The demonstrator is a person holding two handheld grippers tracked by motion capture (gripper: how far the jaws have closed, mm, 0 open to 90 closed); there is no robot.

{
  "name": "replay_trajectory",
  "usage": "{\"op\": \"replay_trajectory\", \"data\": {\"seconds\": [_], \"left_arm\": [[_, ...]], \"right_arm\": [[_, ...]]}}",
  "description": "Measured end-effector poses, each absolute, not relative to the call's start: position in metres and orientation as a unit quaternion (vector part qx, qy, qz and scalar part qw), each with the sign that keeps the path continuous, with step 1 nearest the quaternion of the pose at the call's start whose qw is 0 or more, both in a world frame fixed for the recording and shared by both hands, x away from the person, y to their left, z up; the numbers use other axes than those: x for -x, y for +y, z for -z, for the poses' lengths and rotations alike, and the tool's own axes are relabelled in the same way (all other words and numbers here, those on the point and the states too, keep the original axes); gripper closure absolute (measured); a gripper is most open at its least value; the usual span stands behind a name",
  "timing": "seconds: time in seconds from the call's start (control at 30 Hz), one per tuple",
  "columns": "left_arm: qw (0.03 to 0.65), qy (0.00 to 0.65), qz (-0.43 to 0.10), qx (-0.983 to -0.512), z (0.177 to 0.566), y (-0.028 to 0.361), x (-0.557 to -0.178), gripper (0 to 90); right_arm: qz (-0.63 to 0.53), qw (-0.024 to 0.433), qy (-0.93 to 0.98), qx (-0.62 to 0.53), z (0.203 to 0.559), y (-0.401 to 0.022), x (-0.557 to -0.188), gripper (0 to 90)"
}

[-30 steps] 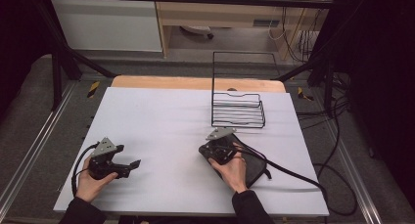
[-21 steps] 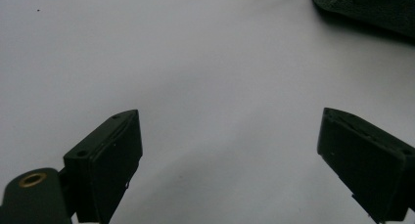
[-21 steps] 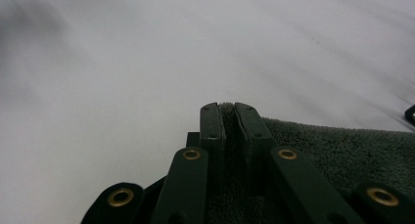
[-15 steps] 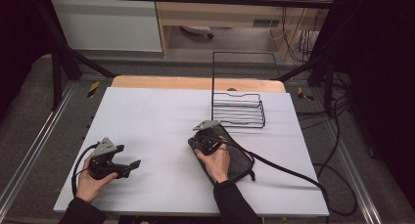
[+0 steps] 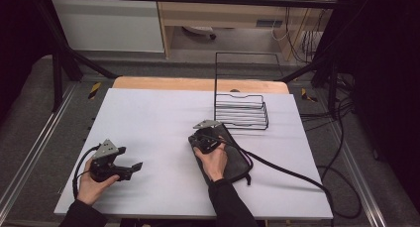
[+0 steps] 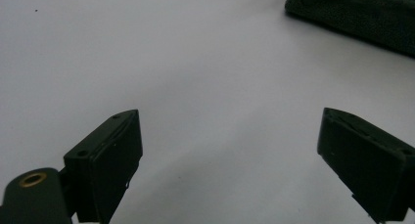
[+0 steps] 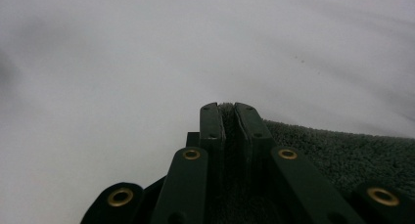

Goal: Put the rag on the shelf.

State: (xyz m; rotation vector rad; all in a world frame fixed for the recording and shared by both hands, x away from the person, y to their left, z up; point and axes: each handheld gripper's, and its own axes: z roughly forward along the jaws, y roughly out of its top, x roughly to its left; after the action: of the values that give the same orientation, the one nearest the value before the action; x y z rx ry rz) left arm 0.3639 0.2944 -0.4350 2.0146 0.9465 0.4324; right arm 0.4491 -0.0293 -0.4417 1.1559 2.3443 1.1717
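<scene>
White sheeting covers the table (image 5: 148, 113), with a strip of bare wood showing along its far edge and dark floor, rails and cables around it. At the middle of the surface the right gripper (image 5: 197, 136) lies low under the person's right hand (image 5: 212, 160); in the right gripper view its jaws stand pressed almost together, pinching the edge of a dark green towel (image 7: 342, 145) whose nap fills the thin slit between them. From the high view that towel (image 5: 233, 157) lies flat and folded beneath the hand, stretching from the gripper toward five o'clock, and the gripper's black cable (image 5: 297, 175) trails off over it toward the table's right edge. Just beyond the gripper, at about one o'clock from it, a black wire rack (image 5: 242, 110) stands upright on the sheet with a tall wire frame rising at its back; rack and towel lie near each other, but whether they touch cannot be told. Well apart, toward eight o'clock of the table, the left gripper (image 5: 133, 168) rests in the person's left hand (image 5: 91, 185), pointing roughly toward three o'clock. In the left gripper view its jaws are spread wide with bare white surface between them, gripping nothing, and a corner of the towel (image 6: 357, 13) shows at the upper right.
</scene>
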Motion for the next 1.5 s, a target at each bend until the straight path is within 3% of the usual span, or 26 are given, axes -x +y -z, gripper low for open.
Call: {"op": "replay_trajectory", "data": {"seconds": [0.1, 0.2, 0.23, 0.4, 0.47, 0.93, 1.13, 1.5], "left_arm": [[0.423, 0.379, -0.172, -0.805, 0.435, 0.294, -0.364, 9.4], [0.422, 0.378, -0.173, -0.806, 0.435, 0.294, -0.363, 9.4], [0.423, 0.379, -0.172, -0.805, 0.435, 0.294, -0.363, 9.4], [0.421, 0.380, -0.171, -0.806, 0.436, 0.295, -0.363, 9.1], [0.423, 0.380, -0.172, -0.805, 0.435, 0.294, -0.363, 9.1], [0.416, 0.381, -0.170, -0.808, 0.437, 0.292, -0.363, 8.9], [0.418, 0.379, -0.172, -0.808, 0.436, 0.292, -0.362, 8.9], [0.417, 0.376, -0.172, -0.810, 0.436, 0.291, -0.362, 9.0]], "right_arm": [[-0.405, 0.139, 0.811, -0.399, 0.445, -0.028, -0.449, 80.1], [-0.424, 0.142, 0.806, -0.388, 0.438, -0.029, -0.445, 60.2], [-0.424, 0.142, 0.806, -0.388, 0.438, -0.029, -0.445, 60.2], [-0.440, 0.141, 0.814, -0.353, 0.408, -0.042, -0.427, 36.2], [-0.433, 0.139, 0.823, -0.342, 0.403, -0.050, -0.417, 32.8], [-0.412, 0.101, 0.845, -0.326, 0.423, -0.100, -0.354, 33.1], [-0.391, 0.078, 0.859, -0.321, 0.433, -0.111, -0.341, 53.1], [-0.382, 0.076, 0.867, -0.311, 0.444, -0.124, -0.333, 57.9]]}}
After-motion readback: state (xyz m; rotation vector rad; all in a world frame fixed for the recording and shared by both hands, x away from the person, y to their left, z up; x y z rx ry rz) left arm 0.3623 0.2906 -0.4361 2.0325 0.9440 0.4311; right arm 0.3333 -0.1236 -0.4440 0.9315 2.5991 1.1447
